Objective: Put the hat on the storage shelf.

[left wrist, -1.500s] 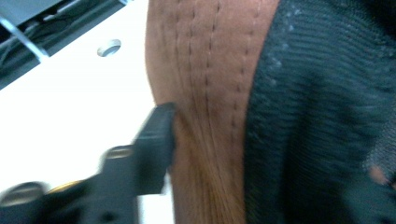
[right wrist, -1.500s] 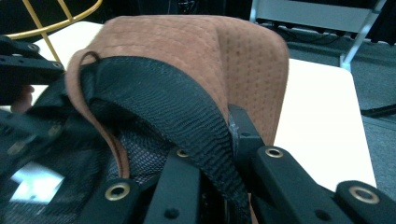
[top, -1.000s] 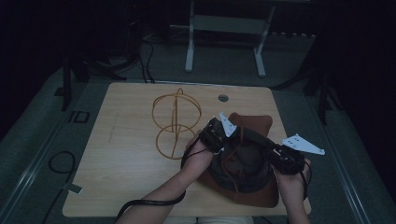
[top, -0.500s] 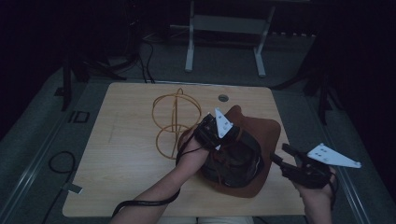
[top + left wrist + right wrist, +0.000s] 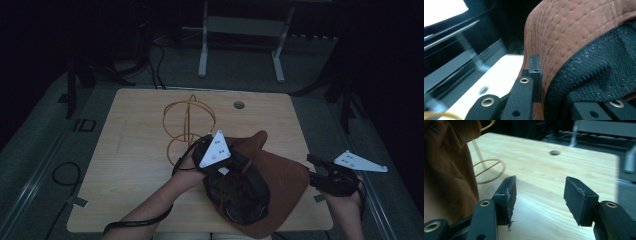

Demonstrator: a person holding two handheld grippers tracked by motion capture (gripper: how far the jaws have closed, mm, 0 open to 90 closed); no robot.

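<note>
A brown wide-brimmed hat (image 5: 282, 182) with a black lining (image 5: 240, 192) lies tilted at the table's front right, crown opening up. My left gripper (image 5: 226, 169) is shut on the brim at the hat's near-left side. In the left gripper view the brown brim (image 5: 574, 30) and black lining (image 5: 604, 75) sit between the jaws, with one finger (image 5: 534, 72) pressed against the brim. My right gripper (image 5: 315, 169) hangs open just past the table's right edge, apart from the hat. Its jaws (image 5: 539, 195) hold nothing, and the hat (image 5: 446, 170) is at the left of that view.
A yellow wire stand (image 5: 190, 125) of looped rings rises on the wooden table (image 5: 135, 150) behind the left hand, also seen as rings (image 5: 490, 168). A round cable hole (image 5: 239, 105) is near the far edge. A metal frame (image 5: 240, 30) stands on the floor beyond.
My right gripper has let go of the hat and moved right, off the table's edge. The left gripper has kept its hold and the hat has tipped and shifted.
</note>
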